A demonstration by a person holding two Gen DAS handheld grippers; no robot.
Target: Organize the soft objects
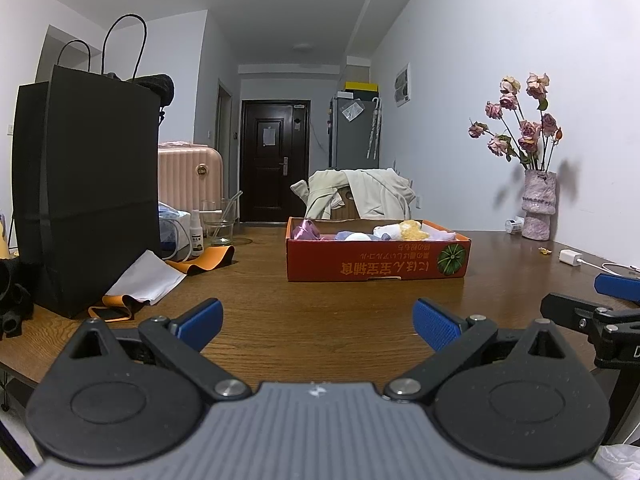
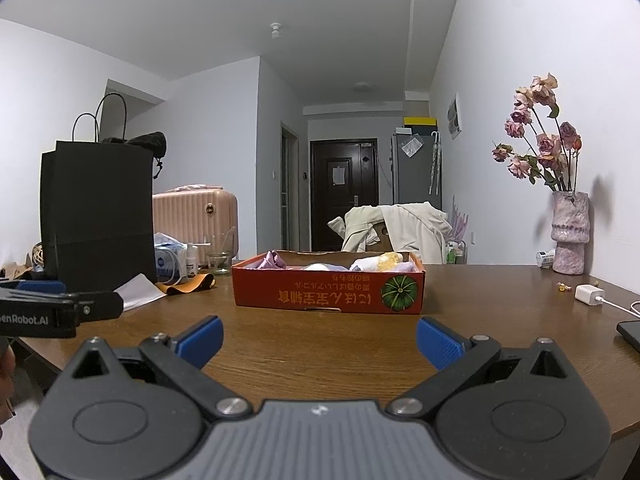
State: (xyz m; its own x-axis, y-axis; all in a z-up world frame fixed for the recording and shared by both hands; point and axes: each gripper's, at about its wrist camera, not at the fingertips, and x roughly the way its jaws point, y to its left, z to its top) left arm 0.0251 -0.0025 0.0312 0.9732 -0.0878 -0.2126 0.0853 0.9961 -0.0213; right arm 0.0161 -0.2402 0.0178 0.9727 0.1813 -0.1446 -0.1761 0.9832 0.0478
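Note:
A low orange cardboard box stands on the brown wooden table, also in the right wrist view. In it lie several soft objects: a purple cloth, white pieces, a yellow fluffy one, a lilac one. My left gripper is open and empty, low over the near table edge, short of the box. My right gripper is open and empty, also short of the box. Each gripper shows at the edge of the other's view.
A tall black paper bag stands at left, with white paper and an orange band beside it. A glass and a spray bottle stand behind. A vase of dried roses and a white charger are at right.

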